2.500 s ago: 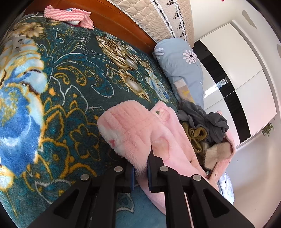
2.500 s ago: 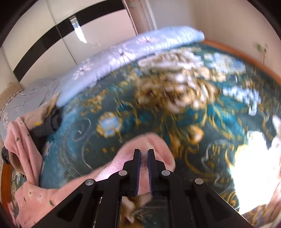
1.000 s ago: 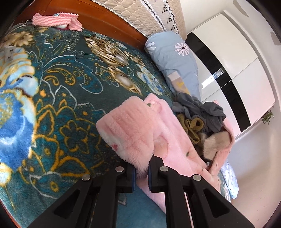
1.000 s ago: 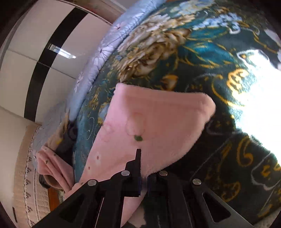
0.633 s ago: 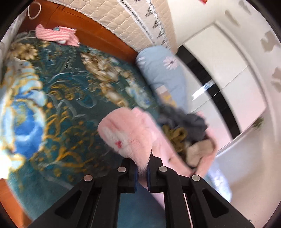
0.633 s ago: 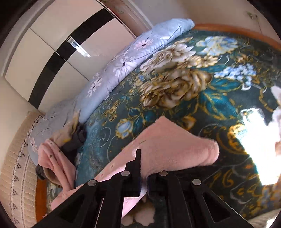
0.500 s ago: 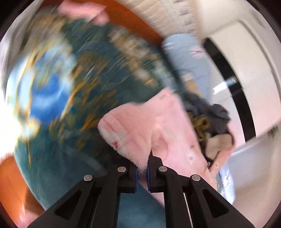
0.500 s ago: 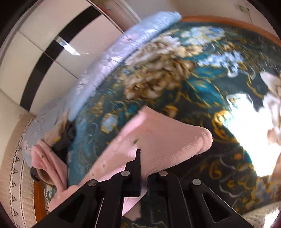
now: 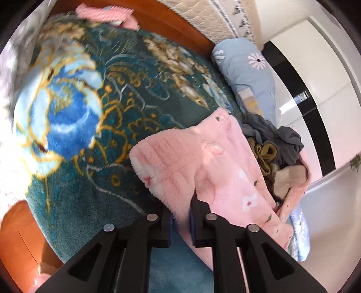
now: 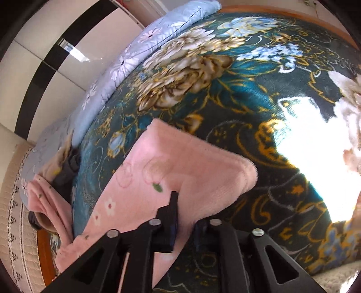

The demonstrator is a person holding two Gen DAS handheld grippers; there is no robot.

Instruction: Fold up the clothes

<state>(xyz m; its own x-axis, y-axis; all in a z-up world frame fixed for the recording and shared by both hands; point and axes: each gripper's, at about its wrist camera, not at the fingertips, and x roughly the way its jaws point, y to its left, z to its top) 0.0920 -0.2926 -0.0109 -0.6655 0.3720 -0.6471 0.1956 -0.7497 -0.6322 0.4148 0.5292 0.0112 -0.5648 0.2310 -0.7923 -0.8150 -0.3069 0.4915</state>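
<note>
Garment: a pink fleece garment [image 9: 225,171] with small flower prints, lying across the teal floral blanket [image 9: 94,126] on the bed; its far end runs into the heap of unfolded clothes [image 9: 277,148] by the blue daisy-print quilt [image 9: 246,67]
Left gripper [image 9: 181,223]: fingers closed down to a narrow gap on the fluffy near edge of the garment, where the white-pink lining shows; the edge is lifted and curled over
Right gripper [image 10: 185,225]: one finger lies on top of the pink cloth, the other sits under it; the cloth passes between them, so I judge it pinched, with the corner bulging out to the right
Step in hand: both ends of one edge are held and raised off the blanket; to my eye this is the carrying-over part of a fold, or a spreading-out before one; I cannot tell which
Next move: the two grippers would need to travel together, keeping the edge taut between them, and lay it flat on the rest of the garment or on open blanket before letting go
Also about: a pink zigzag cloth [image 9: 106,13] at the far wooden bed frame [image 9: 171,24], well apart from the work
</note>
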